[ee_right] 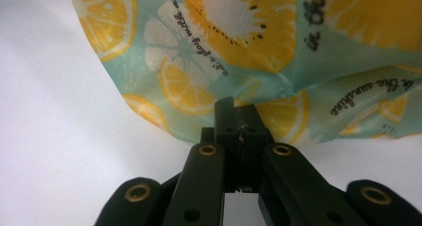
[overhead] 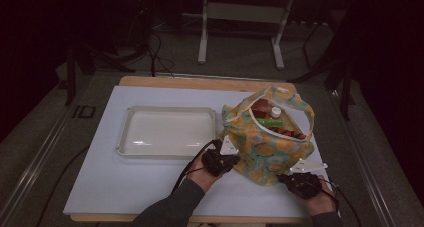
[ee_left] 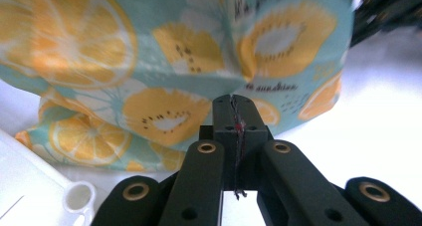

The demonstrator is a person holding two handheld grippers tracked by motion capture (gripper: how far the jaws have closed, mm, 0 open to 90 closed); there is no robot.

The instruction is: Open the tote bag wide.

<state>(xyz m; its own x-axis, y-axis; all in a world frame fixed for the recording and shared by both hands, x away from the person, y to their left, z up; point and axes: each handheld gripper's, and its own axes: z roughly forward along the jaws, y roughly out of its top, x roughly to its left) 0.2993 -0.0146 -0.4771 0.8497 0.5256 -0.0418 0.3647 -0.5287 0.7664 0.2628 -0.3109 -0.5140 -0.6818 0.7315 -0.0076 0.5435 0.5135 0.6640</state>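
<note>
A fabric bag [overhead: 267,139] printed with orange and kiwi slices stands open on the white table top [overhead: 150,182], right of centre. Inside it are a red packet [overhead: 260,108], a white-capped bottle [overhead: 275,111] and something green [overhead: 267,122]. My left gripper [overhead: 233,160] is at the bag's near left corner. In the left gripper view its jaws are shut [ee_left: 234,100] and their tips are right against the bag [ee_left: 164,61]; no fabric shows between them. My right gripper [overhead: 288,177] sits at the bag's near right corner, shut [ee_right: 234,106] at the lower hem of the bag [ee_right: 239,32].
An empty white tray [overhead: 167,132] lies left of the bag, and its corner handle [ee_left: 79,196] is in the left gripper view. Bare table top lies in front of the tray. Beyond the table are a dark floor, cables and a white frame [overhead: 240,17].
</note>
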